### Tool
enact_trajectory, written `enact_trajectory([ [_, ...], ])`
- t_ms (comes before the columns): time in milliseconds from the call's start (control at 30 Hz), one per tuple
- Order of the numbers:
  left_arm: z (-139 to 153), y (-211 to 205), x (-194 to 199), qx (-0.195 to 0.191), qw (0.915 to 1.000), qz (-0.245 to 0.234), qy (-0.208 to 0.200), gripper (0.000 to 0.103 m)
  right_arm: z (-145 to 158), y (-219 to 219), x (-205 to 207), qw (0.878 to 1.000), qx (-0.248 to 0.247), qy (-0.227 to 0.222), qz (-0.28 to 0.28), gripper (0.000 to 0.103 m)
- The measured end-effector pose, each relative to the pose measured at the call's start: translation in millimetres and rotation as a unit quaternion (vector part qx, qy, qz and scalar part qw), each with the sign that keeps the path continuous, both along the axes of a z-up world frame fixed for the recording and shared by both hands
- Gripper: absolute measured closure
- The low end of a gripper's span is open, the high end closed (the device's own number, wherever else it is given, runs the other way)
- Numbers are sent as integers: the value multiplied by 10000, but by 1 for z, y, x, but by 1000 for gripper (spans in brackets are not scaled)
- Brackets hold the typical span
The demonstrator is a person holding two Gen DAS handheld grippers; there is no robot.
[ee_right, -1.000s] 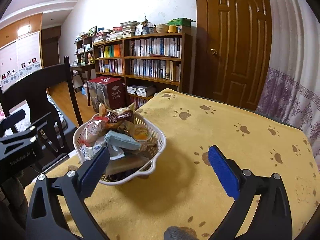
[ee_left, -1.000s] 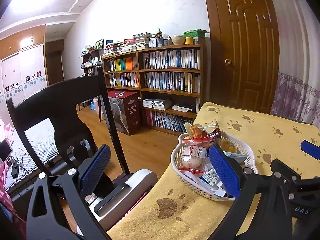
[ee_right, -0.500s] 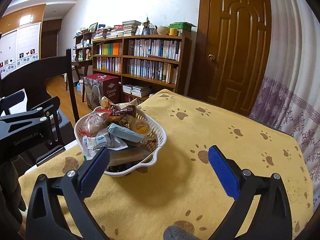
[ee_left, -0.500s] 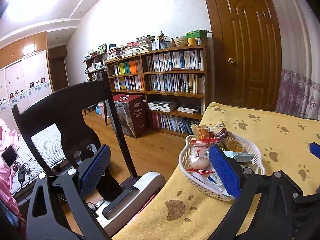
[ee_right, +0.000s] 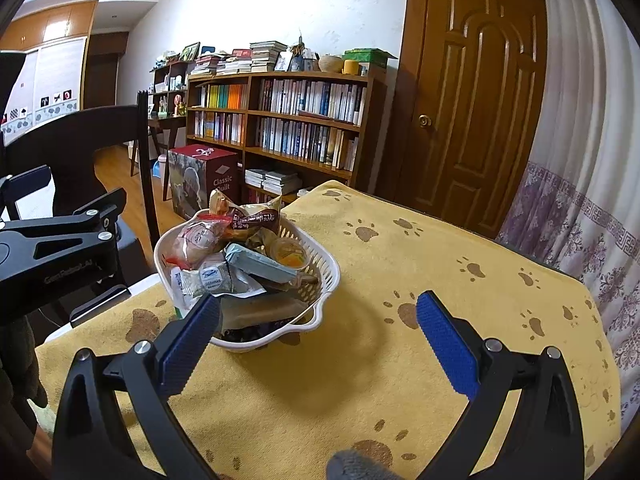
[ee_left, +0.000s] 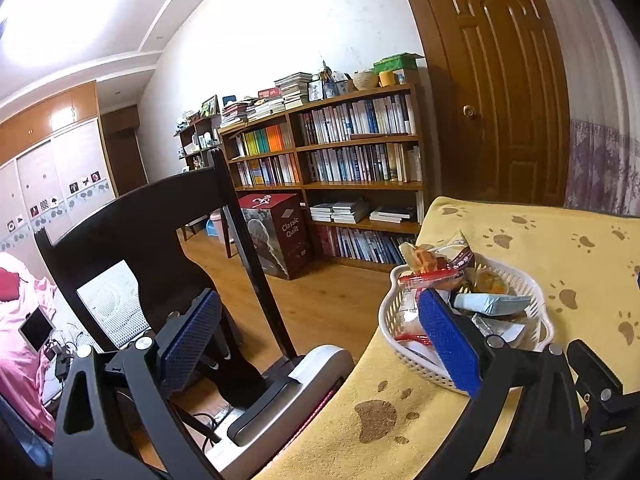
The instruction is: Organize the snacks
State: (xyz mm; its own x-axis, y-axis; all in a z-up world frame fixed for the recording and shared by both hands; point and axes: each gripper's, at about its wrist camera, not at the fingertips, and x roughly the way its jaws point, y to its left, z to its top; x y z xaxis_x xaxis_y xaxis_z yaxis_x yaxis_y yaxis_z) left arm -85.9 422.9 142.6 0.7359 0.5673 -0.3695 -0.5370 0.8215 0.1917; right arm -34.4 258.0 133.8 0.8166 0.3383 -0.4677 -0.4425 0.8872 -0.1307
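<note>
A white plastic basket (ee_right: pixel 324 280) (ee_left: pixel 536 316) heaped with wrapped snacks stands on the yellow paw-print cloth (ee_right: pixel 400 380) near the table's left edge. On the heap lie a pale blue packet (ee_right: pixel 260 265), a jelly cup (ee_right: pixel 287 251) and a brown wrapper (ee_right: pixel 256 218). My right gripper (ee_right: pixel 318 334) is open and empty, just in front of the basket. My left gripper (ee_left: pixel 320 340) is open too, left of the basket and partly off the table edge; its body (ee_right: pixel 52 248) shows in the right wrist view.
A dark wooden chair (ee_left: pixel 160 236) stands close to the table's left side, above a white and grey device (ee_left: pixel 288 396) on the floor. A bookshelf (ee_right: pixel 280 124), a red quilt box (ee_right: pixel 204 180) and a brown door (ee_right: pixel 476 92) lie beyond. The cloth (ee_right: pixel 480 280) spreads right of the basket.
Both grippers have drawn back and risen a little, so the basket sits slightly farther off in each view. Both stay open with nothing held.
</note>
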Motion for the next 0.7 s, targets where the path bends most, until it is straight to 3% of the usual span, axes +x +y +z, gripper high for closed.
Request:
enact_trajectory([
  [333, -6, -9, 6, 271, 9994, -93, 191, 3, -3, 2, 1, 9999, -116, -46, -67, 5],
  [700, -6, -10, 6, 299, 9993, -74, 209, 3, -4, 5, -1, 9996, -222, -133, -79, 5],
])
